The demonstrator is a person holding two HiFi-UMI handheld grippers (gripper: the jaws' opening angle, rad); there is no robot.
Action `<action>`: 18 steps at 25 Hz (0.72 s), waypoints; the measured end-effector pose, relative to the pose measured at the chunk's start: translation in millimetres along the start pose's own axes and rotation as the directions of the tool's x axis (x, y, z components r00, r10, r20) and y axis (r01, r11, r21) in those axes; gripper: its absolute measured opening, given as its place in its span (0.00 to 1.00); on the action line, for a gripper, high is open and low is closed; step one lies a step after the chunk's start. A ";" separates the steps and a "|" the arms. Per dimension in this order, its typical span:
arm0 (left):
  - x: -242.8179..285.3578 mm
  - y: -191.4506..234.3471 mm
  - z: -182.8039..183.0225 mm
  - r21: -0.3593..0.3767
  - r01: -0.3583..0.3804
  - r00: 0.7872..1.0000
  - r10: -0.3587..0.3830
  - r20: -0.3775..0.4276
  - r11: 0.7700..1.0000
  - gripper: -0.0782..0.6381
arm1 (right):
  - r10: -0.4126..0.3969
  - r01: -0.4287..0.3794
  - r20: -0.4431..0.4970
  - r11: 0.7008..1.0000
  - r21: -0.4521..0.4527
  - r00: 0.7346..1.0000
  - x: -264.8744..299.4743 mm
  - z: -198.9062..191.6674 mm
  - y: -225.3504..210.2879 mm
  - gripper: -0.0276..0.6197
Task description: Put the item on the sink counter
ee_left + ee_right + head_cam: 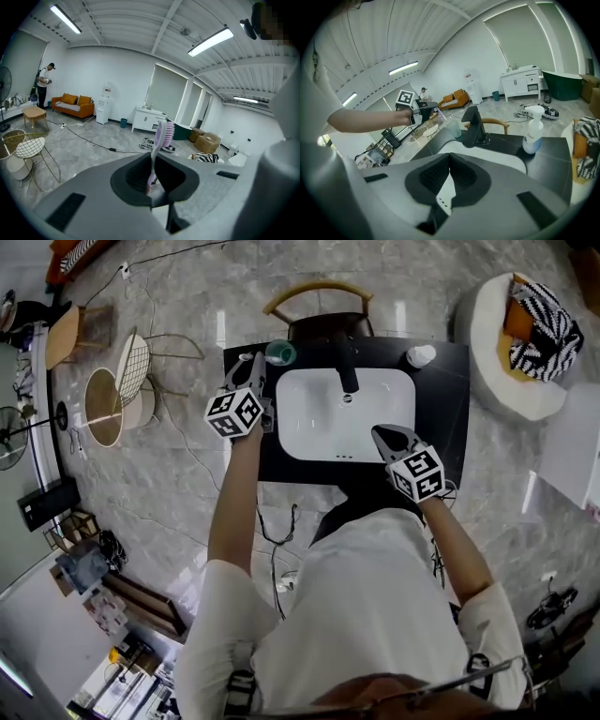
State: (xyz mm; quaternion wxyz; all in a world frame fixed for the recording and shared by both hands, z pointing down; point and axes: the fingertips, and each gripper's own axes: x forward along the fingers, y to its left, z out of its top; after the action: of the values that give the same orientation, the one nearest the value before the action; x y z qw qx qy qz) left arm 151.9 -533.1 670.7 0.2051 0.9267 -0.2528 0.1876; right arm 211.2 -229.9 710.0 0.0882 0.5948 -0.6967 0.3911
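1. Two hand-held grippers hang over a black sink counter (441,409) in the middle of the head view. A white basin (319,418) is sunk into it, with a black faucet (347,371) at the basin's far edge.
2. The left gripper (253,371) is over the counter's upper-left corner. Its jaws are clamped on the handle of a pink toothbrush (158,140), which stands nearly upright with its bristles at the top.
3. A green cup (279,353) stands on the counter just beside that gripper.
4. The right gripper (389,439) is at the basin's lower-right edge. Its jaws are pressed together with nothing between them.
5. A white spray bottle (420,356) stands on the counter at the upper right.
6. Grey marbled floor (187,484) surrounds the counter, and a wooden chair (319,296) stands behind it.
7. At the upper right of the head view is a round white seat (516,343) with a striped cushion. At the left stand a wire chair (131,367) and round side tables.
8. The left gripper view shows white walls, long ceiling lights (210,41), an orange sofa (72,105), a white cabinet (149,119) and a person (44,89) standing at the far left.
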 end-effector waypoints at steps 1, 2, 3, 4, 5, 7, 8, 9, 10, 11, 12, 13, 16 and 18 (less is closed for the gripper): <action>5.7 2.9 -4.4 0.001 -0.006 1.000 0.006 -0.010 1.000 0.15 | 0.006 -0.006 -0.004 1.000 -0.001 1.000 5.2 0.1 0.4 0.05; 11.2 5.4 -9.0 0.001 -0.012 1.000 0.012 -0.019 1.000 0.15 | 0.013 -0.013 -0.009 1.000 -0.002 1.000 10.3 0.0 1.2 0.05; 16.5 7.4 -13.7 0.000 -0.017 0.999 0.017 -0.029 1.000 0.15 | 0.021 -0.021 -0.015 1.000 -0.004 1.000 15.2 -0.7 2.2 0.05; 21.5 9.2 -18.4 -0.001 -0.022 0.999 0.022 -0.039 1.000 0.15 | 0.030 -0.030 -0.023 1.000 -0.005 0.999 20.1 -1.9 3.4 0.05; 26.2 11.0 -22.7 -0.002 -0.028 0.999 0.027 -0.046 1.000 0.15 | 0.039 -0.040 -0.030 0.999 -0.007 0.999 24.5 -3.4 4.7 0.05; 34.8 14.4 -30.1 -0.003 -0.037 0.998 0.037 -0.058 0.999 0.15 | 0.058 -0.058 -0.045 0.998 -0.008 0.997 32.1 -5.9 8.9 0.05; 38.6 16.2 -33.5 0.001 -0.041 0.997 0.041 -0.065 0.999 0.15 | 0.066 -0.066 -0.050 0.998 -0.008 0.997 35.5 -6.7 11.3 0.05; 42.4 18.3 -37.1 0.008 -0.047 0.996 0.048 -0.073 0.999 0.15 | 0.072 -0.073 -0.055 0.997 -0.007 0.996 39.0 -7.3 13.2 0.05; 45.9 20.5 -41.1 0.016 -0.056 0.995 0.057 -0.081 0.998 0.15 | 0.076 -0.077 -0.060 0.997 -0.007 0.995 42.7 -8.1 14.3 0.05; 49.0 22.7 -45.6 0.021 -0.066 0.994 0.068 -0.089 0.998 0.15 | 0.079 -0.080 -0.066 0.997 -0.006 0.995 46.7 -9.5 14.5 0.05; 51.6 24.6 -50.4 0.023 -0.076 0.992 0.078 -0.096 0.997 0.15 | 0.081 -0.082 -0.073 0.997 -0.005 0.994 50.8 -11.5 14.5 0.05; 53.6 25.8 -55.2 0.025 -0.083 0.991 0.085 -0.105 0.996 0.15 | 0.083 -0.083 -0.082 0.996 -0.006 0.993 54.9 -13.8 14.6 0.05; 57.1 24.5 -66.2 0.054 -0.087 0.987 0.094 -0.132 0.995 0.15 | 0.092 -0.094 -0.102 0.995 -0.013 0.990 64.4 -18.2 16.7 0.05; 58.3 22.8 -71.7 0.065 -0.084 0.984 0.093 -0.150 0.994 0.15 | 0.102 -0.104 -0.111 0.994 -0.016 0.989 67.6 -19.9 18.2 0.05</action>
State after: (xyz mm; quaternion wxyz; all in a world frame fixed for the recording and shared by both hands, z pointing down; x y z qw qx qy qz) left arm 168.8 -539.8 764.1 0.1881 0.9031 -0.2717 0.2741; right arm 169.3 -268.6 755.3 0.1125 0.5347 -0.7248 0.4197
